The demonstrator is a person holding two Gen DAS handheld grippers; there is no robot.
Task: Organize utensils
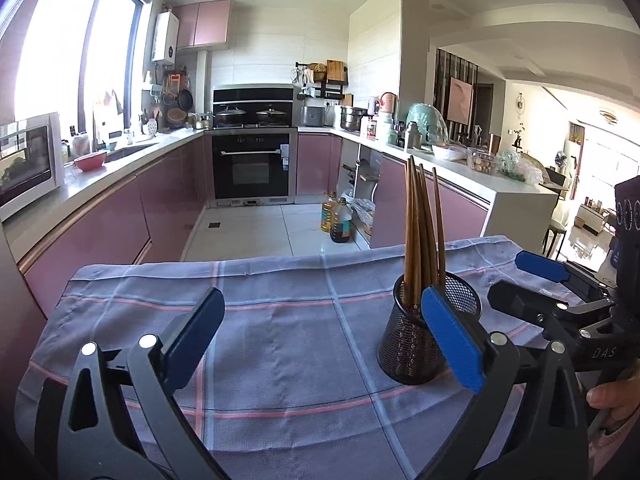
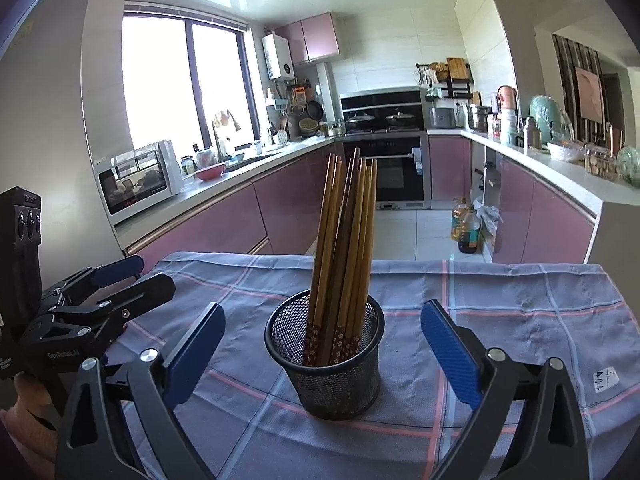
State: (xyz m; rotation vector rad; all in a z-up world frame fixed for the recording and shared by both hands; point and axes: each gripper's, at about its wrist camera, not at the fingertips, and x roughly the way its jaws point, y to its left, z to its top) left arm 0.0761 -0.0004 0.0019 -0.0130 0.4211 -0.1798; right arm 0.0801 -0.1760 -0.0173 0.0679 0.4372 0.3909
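Note:
A black mesh holder (image 2: 340, 376) stands upright on the checked cloth (image 2: 520, 320), with several wooden chopsticks (image 2: 344, 248) upright in it, patterned ends down. My right gripper (image 2: 324, 308) is open, and the holder sits between its blue pads (image 2: 452, 352) without touching either. My left gripper (image 1: 322, 296) is also open with only cloth (image 1: 280, 312) between its fingers. The holder (image 1: 416, 344) and chopsticks (image 1: 420, 232) lie just behind its right pad (image 1: 452, 344). Each gripper appears in the other's view: the right (image 1: 508, 276) at the right edge, the left (image 2: 154, 272) at the left edge.
The cloth covers a small table whose far edge (image 1: 240, 264) drops to a tiled kitchen floor. Two oil bottles (image 1: 336, 220) stand on the floor beyond. Pink cabinets line both sides, with an oven (image 1: 252, 164) at the back and a small white oven (image 2: 136, 184) on the left counter.

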